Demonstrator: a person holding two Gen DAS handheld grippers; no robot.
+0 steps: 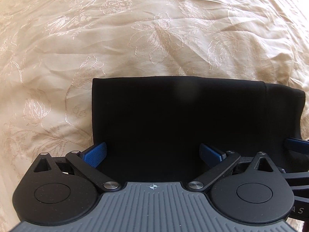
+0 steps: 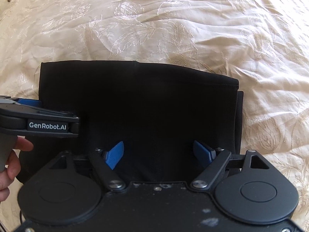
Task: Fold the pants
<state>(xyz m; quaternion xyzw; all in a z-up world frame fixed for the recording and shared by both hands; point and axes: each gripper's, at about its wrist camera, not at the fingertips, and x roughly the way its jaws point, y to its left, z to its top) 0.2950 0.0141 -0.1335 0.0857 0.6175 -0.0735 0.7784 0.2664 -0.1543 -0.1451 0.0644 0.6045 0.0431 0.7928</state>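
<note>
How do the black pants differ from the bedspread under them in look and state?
The black pants are plain and dark; the bedspread is cream with a stitched flower pattern. The pants lie folded into a compact, nearly smooth rectangle with straight edges; the bedspread is spread out wide and wrinkled. The pants cover only a small patch; the bedspread fills the rest of both views. Both are soft cloth lying flat.

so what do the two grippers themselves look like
Both have black linkage arms with silver pivot screws, round black side housings and blue ribbed finger pads. The left gripper has a grey ridged top plate with a crosshair mark; its side reads GenRobot.AI. The right gripper has a black, scuffed top.
</note>
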